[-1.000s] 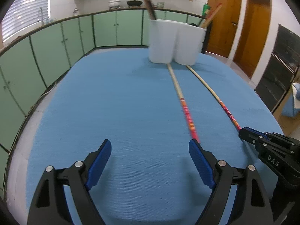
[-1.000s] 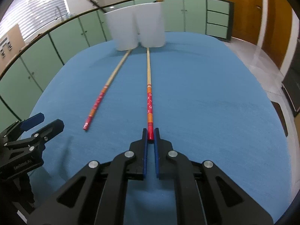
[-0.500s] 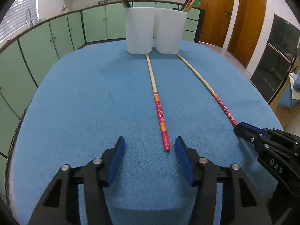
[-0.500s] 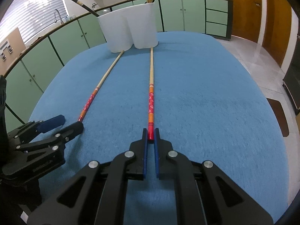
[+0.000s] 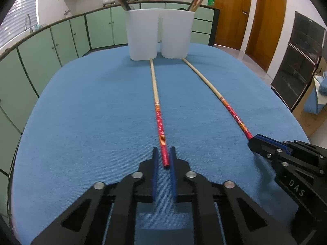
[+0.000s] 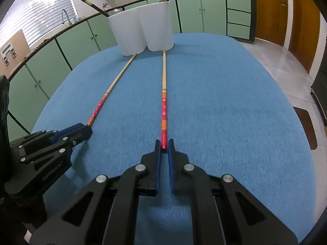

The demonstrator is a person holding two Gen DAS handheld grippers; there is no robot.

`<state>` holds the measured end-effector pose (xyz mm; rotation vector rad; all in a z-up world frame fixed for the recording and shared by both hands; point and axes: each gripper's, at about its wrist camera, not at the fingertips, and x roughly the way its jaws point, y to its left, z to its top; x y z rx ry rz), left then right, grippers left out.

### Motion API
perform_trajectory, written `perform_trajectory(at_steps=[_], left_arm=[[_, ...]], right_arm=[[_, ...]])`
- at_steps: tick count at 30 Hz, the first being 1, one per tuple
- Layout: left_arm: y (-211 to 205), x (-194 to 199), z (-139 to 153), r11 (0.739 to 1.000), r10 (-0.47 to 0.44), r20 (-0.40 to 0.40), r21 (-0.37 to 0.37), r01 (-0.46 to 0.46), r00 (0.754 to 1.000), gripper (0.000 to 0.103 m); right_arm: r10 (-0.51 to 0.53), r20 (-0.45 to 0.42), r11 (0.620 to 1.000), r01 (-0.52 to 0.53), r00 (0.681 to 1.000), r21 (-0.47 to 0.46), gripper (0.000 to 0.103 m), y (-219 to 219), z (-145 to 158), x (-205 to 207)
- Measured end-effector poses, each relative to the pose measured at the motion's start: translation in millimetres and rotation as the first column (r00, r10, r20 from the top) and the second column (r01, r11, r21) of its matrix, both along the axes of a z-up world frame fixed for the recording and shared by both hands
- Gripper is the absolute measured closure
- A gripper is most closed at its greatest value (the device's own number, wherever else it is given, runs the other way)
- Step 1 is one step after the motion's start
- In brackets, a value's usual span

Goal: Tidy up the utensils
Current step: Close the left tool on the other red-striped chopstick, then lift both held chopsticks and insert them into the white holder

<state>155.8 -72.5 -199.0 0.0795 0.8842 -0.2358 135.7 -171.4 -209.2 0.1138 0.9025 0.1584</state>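
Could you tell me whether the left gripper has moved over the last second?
Yes. The left gripper slid sideways, toward the right gripper, and shut on the left chopstick.

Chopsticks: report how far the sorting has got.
Done: several chopsticks already stand in the white holder. In hand: the left gripper is shut on the red end of the left chopstick, and the right gripper is shut on the right chopstick; both sticks lie flat on the blue cloth. Left: lifting both into the holder.

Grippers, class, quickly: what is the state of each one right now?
Left gripper: shut on the left chopstick at its red end.
Right gripper: shut on the right chopstick at its red end.
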Motion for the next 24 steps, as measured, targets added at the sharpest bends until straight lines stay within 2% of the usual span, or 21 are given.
perform_trajectory(at_steps=[8, 11, 17, 24], left_arm=[[2, -1, 3, 1.000, 0.018, -0.001, -0.021, -0.018, 1.000, 0.097], [5, -4, 7, 0.999, 0.024, 0.005, -0.033, -0.024, 1.000, 0.097], [10, -15, 31, 0.999, 0.026, 0.045, -0.036, -0.024, 0.999, 0.097], [18, -30, 72, 0.999, 0.019, 0.131, -0.047, -0.013, 0.991, 0.097]], right_arm=[[0.002, 0.010, 1.000, -0.002, 1.000, 0.005, 0.098, 1, 3, 0], [0.014, 0.044, 0.999, -0.013, 0.999, -0.029, 0.098, 2, 11, -4], [0.016, 0.087, 1.000, -0.016, 0.996, -0.010, 0.098, -3, 33, -10], [0.021, 0.152, 1.000, -0.021, 0.988, 0.000, 0.098, -4, 65, -16]])
